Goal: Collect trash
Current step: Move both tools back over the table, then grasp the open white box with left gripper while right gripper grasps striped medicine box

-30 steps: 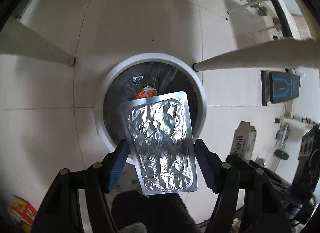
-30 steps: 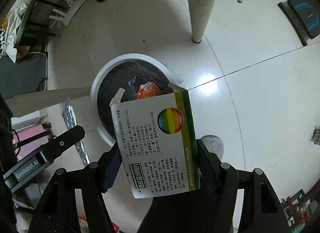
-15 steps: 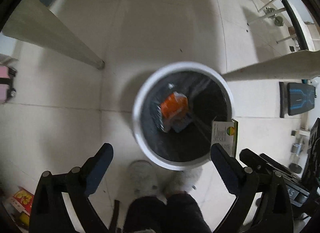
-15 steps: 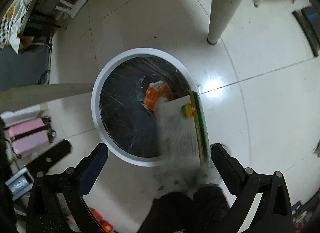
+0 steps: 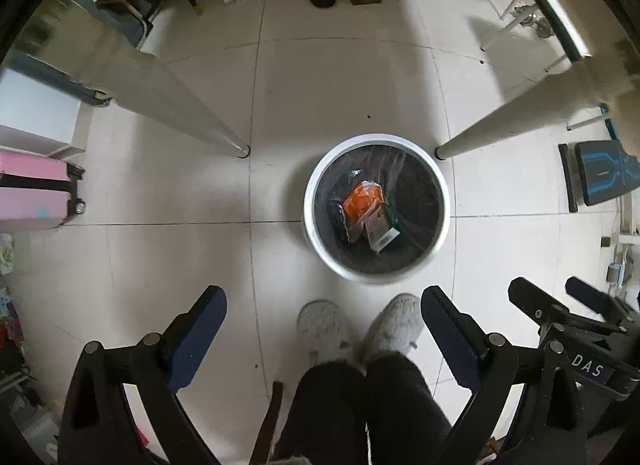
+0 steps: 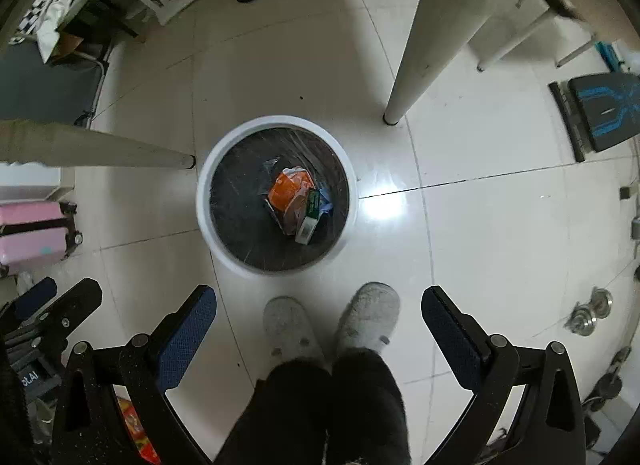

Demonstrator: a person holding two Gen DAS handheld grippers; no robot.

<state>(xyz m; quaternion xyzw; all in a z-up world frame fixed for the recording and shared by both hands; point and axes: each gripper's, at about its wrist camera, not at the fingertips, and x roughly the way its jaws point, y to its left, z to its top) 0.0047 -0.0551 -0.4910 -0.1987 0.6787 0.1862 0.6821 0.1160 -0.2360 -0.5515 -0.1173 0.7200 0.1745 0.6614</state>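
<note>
**Both grippers empty above the bin**

Down on the pale tiled floor [image 5: 180, 265], a white round bin [image 5: 316, 181] with a dark liner sits between two cream table legs [image 5: 192, 113], and that's where the trash is. In the bin's bottom lies an orange wrapper [image 5: 362, 201], and leaning against it a white-and-green carton [image 5: 380, 231], one end tipped up. A dark packet sits just left of the wrapper in the left wrist view; what it is I can't make out.

The left gripper [image 5: 324, 325] points straight down, its blue-padded jaws spread wide, nothing between them, only floor and the person's feet. The right gripper [image 6: 320, 317] matches it: jaws far apart, nothing held. Neither set of pads touches anything.

Below the bin in both views, two grey fuzzy slippers [image 6: 332, 325] stand side by side, toes toward the bin, dark trouser legs above them. In the right wrist view the bin sits just above the slippers, close to the left table leg. A pink suitcase [image 5: 32, 193] lies at the left edge, well apart from the bin.
</note>
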